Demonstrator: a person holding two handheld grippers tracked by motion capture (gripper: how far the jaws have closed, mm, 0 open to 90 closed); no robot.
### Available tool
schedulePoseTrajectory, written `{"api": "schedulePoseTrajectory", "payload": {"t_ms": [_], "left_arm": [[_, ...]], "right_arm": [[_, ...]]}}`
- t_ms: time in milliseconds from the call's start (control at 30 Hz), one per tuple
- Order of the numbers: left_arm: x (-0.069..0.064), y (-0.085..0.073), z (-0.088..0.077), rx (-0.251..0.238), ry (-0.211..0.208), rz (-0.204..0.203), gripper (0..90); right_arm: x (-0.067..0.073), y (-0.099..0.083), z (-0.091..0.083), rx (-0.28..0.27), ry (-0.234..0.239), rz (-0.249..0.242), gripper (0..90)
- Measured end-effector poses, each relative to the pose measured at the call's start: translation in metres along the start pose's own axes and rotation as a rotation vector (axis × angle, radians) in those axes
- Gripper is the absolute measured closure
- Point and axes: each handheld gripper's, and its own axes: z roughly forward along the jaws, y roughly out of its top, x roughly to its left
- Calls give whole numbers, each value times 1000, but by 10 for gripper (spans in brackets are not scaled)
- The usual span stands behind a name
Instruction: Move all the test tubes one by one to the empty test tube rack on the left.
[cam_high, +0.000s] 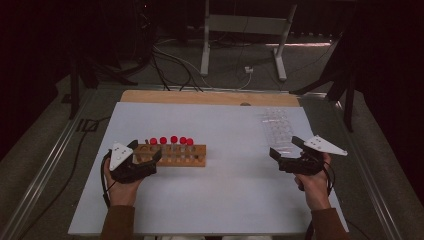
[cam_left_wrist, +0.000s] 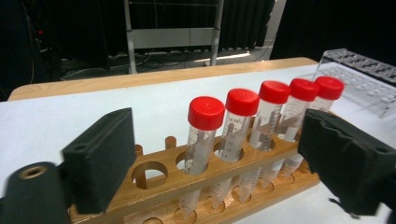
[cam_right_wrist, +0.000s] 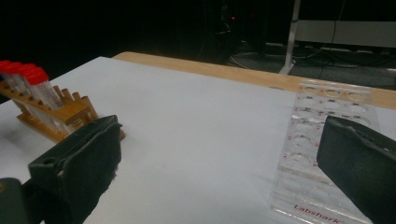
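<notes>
Five red-capped tubes (cam_left_wrist: 206, 135), one wooden rack (cam_left_wrist: 154, 186)

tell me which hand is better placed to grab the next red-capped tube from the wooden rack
Left, probably. The left gripper sits open right at the wooden rack, with the tubes between its fingers in its own view. The right gripper is far across the table, by the clear rack.

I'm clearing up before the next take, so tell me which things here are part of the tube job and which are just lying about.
Part of the job:
- wooden rack
- five red-capped tubes standing in it
- left gripper, open at the rack's empty hole
- clear plastic rack
- right gripper, open beside it

Lying about:
- cables on the floor
- metal stand behind the table
</notes>
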Motion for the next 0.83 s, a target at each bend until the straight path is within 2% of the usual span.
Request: {"api": "schedulePoseTrajectory", "payload": {"t_ms": [200,433,667,833], "left_arm": [[3,3,-15,-5,-14,0,9],[7,0,-31,-32,-16,4,6],[11,-5,-35,-37,-14,-2,6],[13,-8,-35,-36,-4,-8,6]], "right_arm": [[3,-7,-5,-25,6,-20,0],[2,-18,-11,-44,-2,-33,0],[0,-23,-22,-89,-18,-28,0],[-4,-26,-25,-94,-36,-24,0]]}}
